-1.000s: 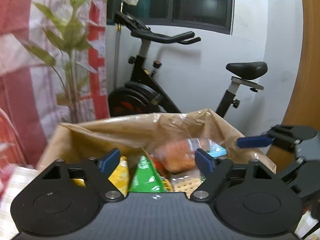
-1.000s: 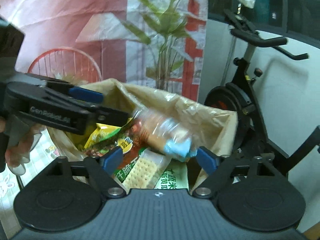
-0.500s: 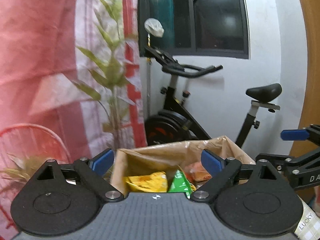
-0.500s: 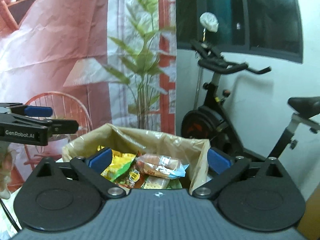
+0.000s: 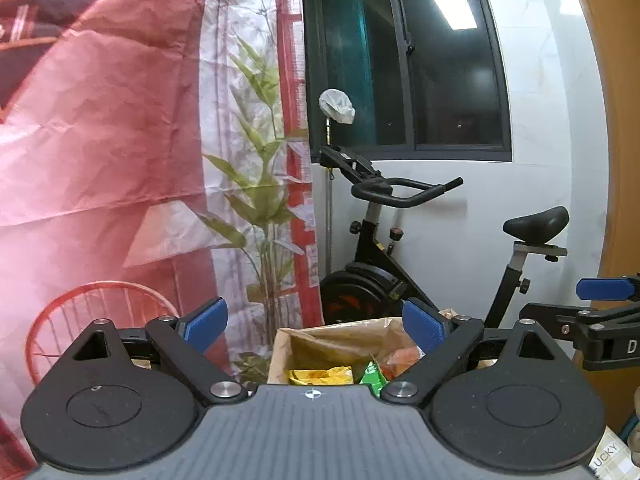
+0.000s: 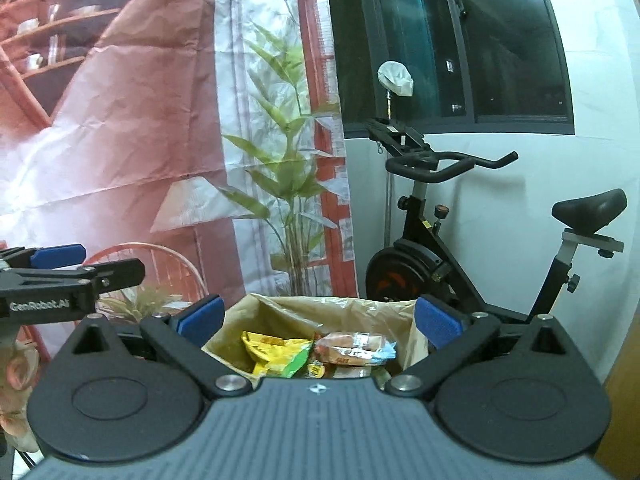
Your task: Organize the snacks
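The snacks lay inside a brown paper bag (image 6: 352,312) lined with clear plastic, its mouth open upward, standing low in both wrist views directly ahead of the grippers. In the right wrist view, a yellow snack packet (image 6: 272,350) lay at the left of the bag, and a clear-wrapped pack of orange-brown rolls with a pale blue end (image 6: 354,348) lay across the right, touching the packet. In the left wrist view a green packet (image 5: 370,374) showed just beside the yellow one. The right gripper (image 6: 318,318) was released, its blue pads spread wide with nothing between them; its jaws had just been opening. The left gripper (image 5: 316,326) was likewise released and empty, its jaws having just been opening as well, and its side appeared at the left edge of the right wrist view. Both grippers were apart from the bag and touched nothing. Behind the bag stood a black exercise bike (image 6: 432,256) against a white wall, a leafy plant (image 6: 292,184) to its left, and a printed red backdrop (image 6: 120,120) beyond.
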### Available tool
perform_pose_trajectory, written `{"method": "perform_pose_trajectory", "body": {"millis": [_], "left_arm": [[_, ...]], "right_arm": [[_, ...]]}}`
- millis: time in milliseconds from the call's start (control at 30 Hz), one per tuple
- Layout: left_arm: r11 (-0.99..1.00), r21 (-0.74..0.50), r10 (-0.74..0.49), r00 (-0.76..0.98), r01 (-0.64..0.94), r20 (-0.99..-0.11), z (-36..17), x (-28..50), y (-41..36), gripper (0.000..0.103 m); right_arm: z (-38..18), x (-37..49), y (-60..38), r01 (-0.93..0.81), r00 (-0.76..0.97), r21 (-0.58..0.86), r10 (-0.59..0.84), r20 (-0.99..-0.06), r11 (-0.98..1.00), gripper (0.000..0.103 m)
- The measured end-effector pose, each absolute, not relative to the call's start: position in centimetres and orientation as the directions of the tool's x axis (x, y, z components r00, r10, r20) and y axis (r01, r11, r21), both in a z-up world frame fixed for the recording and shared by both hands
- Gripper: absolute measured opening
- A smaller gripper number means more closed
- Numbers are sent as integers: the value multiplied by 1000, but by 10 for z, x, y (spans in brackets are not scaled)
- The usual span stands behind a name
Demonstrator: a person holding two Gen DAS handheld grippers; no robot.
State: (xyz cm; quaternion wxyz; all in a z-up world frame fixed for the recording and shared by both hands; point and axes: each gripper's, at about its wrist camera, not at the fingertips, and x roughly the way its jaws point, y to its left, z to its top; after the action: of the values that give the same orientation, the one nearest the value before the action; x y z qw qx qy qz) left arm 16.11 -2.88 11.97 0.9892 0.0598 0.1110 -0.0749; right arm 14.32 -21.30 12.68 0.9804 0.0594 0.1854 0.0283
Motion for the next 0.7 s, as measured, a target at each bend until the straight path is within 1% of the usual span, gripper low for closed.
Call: {"method": "perform_pose_trajectory", "body": {"millis": [267,700], "left_arm": [[983,95,-131,966,155,-222,120,145,-31,96],[988,73,-114,965,134,-236,121,149,-22,96]], "right_arm": [[133,128,-211,-29,929,144,80,-361,989,103],[130,123,-213,-20,926,156,77,-369,988,103]]}}
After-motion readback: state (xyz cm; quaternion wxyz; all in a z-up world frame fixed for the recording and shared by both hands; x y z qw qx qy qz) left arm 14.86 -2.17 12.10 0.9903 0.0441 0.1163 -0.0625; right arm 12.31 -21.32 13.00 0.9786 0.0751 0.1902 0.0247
